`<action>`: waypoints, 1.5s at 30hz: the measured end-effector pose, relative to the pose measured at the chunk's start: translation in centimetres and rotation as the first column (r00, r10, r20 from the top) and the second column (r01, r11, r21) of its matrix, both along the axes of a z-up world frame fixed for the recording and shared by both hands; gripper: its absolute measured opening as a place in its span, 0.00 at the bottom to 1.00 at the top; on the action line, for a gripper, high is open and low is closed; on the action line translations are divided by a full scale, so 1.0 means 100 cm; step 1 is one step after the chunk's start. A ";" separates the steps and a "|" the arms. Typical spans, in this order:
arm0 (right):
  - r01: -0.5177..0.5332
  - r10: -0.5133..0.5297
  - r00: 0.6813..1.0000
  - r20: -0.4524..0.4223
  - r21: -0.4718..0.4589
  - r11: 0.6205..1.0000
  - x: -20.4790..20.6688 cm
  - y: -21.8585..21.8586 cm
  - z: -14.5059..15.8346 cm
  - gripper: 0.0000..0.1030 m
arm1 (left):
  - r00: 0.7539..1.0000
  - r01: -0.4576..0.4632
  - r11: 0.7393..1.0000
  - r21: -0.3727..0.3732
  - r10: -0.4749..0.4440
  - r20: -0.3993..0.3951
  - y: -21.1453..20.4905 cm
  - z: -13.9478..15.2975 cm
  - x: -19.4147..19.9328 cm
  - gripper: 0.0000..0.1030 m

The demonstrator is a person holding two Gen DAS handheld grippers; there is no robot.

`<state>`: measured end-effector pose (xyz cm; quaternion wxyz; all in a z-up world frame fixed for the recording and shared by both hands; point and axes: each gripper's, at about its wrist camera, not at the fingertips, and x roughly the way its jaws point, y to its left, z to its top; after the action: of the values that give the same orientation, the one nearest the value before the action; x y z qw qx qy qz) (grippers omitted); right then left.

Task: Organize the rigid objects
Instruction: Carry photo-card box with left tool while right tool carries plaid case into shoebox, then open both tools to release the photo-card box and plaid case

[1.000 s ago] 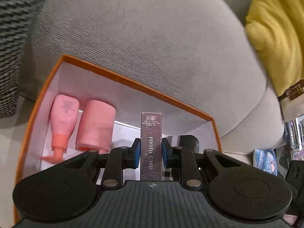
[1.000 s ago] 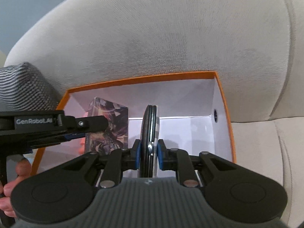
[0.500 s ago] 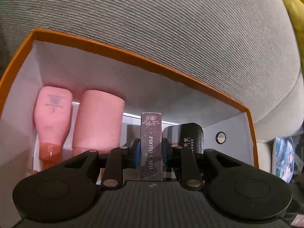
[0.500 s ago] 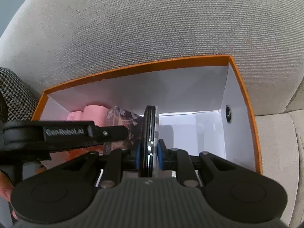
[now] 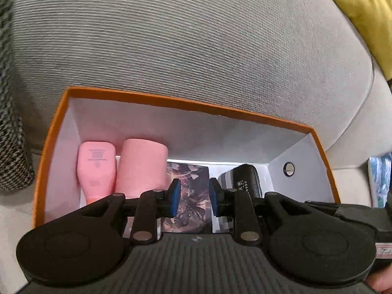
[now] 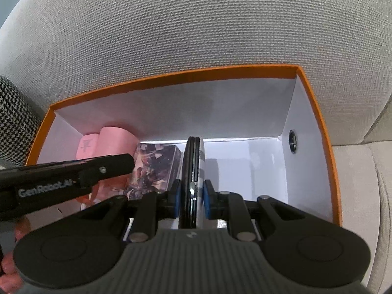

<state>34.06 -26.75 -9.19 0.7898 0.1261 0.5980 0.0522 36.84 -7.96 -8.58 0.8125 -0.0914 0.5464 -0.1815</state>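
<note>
Lying flat on the floor of the orange box [image 5: 186, 104], the photo-card pack [image 5: 189, 196] sits beside the pink cylinder [image 5: 142, 166]. Left gripper [image 5: 192, 197] released, jaws spread above it. Right gripper [image 6: 191, 197] clamps the black disc case [image 6: 191, 171] upright inside the box.

Grey fabric sofa seat [image 6: 355, 171], bearing an orange open box [image 5: 186, 104] set against the backrest [image 5: 196, 49]; houndstooth cushion [image 6: 14, 120] at left, yellow cloth [image 5: 360, 12] far right.
</note>
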 end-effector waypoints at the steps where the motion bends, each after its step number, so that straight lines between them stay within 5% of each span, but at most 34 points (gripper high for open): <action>1: 0.003 -0.003 1.000 -0.006 0.003 1.000 0.001 0.000 0.000 0.18 | 1.000 0.006 1.000 0.014 -0.006 0.001 0.001 0.000 -0.001 0.27; 4: 0.012 -0.012 1.000 -0.018 -0.006 1.000 0.008 0.002 0.000 0.18 | 1.000 0.014 0.998 0.061 -0.014 -0.005 0.007 0.001 -0.002 0.27; 18: 0.038 -0.037 0.999 -0.029 0.031 0.999 0.024 0.009 -0.004 0.18 | 0.999 0.034 0.999 0.007 -0.034 -0.034 0.021 -0.009 -0.009 0.26; 23: -0.026 0.024 0.998 -0.060 -0.046 0.999 0.022 0.004 -0.001 0.25 | 0.998 0.056 0.998 0.020 -0.055 -0.041 0.010 -0.012 -0.012 0.27; 27: -0.071 0.061 0.994 -0.087 -0.117 0.991 0.022 0.002 -0.003 0.42 | 0.995 0.086 0.995 0.047 -0.084 -0.049 -0.003 -0.015 -0.016 0.27; 34: -0.150 0.131 0.984 -0.123 -0.157 0.976 0.020 0.005 -0.007 0.46 | 0.988 0.132 0.989 0.067 -0.125 -0.090 -0.015 -0.021 -0.020 0.27; 39: -0.313 0.288 0.944 -0.160 -0.158 0.937 0.016 0.023 -0.006 0.54 | 0.979 0.158 0.984 0.084 -0.145 -0.141 -0.019 -0.028 -0.021 0.27; 45: -0.496 0.455 0.860 -0.230 -0.167 0.852 0.009 0.042 -0.010 0.58 | 0.971 0.162 0.979 0.128 -0.135 -0.195 -0.028 -0.036 -0.017 0.30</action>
<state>34.92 -22.60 -10.21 0.7032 -0.1102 0.6820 0.1683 35.19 -10.76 -12.21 0.7466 -0.0082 0.6366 -0.1929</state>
